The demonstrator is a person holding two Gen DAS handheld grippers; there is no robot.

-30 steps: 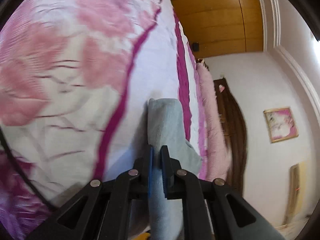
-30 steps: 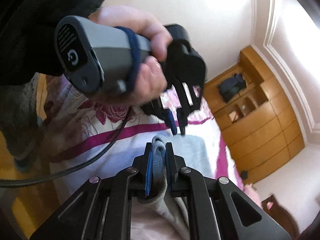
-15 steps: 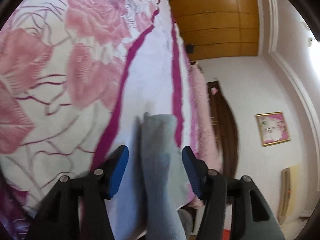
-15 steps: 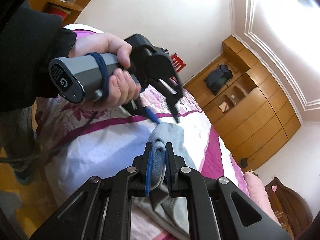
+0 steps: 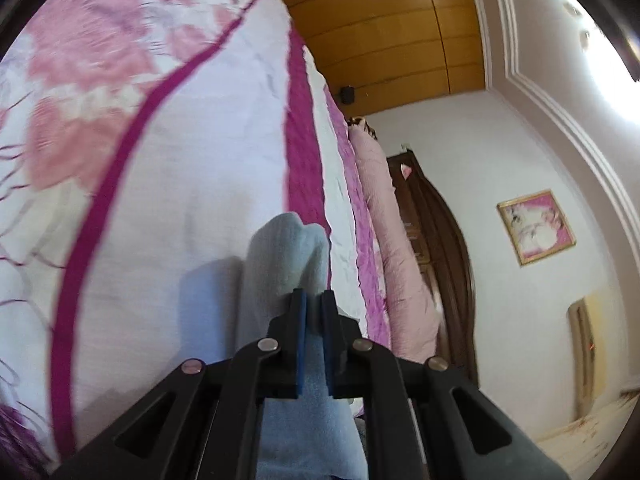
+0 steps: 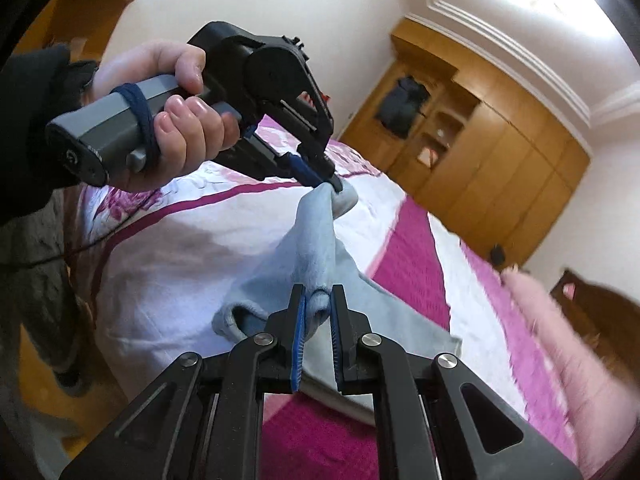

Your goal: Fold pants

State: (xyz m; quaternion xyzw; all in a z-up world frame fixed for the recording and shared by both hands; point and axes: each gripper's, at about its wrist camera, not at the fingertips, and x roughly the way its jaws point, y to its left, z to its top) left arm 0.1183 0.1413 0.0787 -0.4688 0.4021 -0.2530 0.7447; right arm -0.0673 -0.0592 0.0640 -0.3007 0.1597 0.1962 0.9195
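Left claw [image 6: 326, 180]: closing, pinching one end of the pants [image 6: 316, 248].
Right claw [image 6: 318, 320]: pinching the other end, so the pants lift off the bed [image 6: 192, 248].

Home bedroom, floral bedspread [image 5: 168, 168], wooden wardrobe [image 6: 500, 160]

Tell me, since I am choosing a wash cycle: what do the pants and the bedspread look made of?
The pants: soft light blue fleece or brushed knit by the look, matte and fuzzy, draping in thick rounded folds. The bedspread: probably thin woven cotton or a blend, matte, finely creased, printed with pink flowers and magenta bands.
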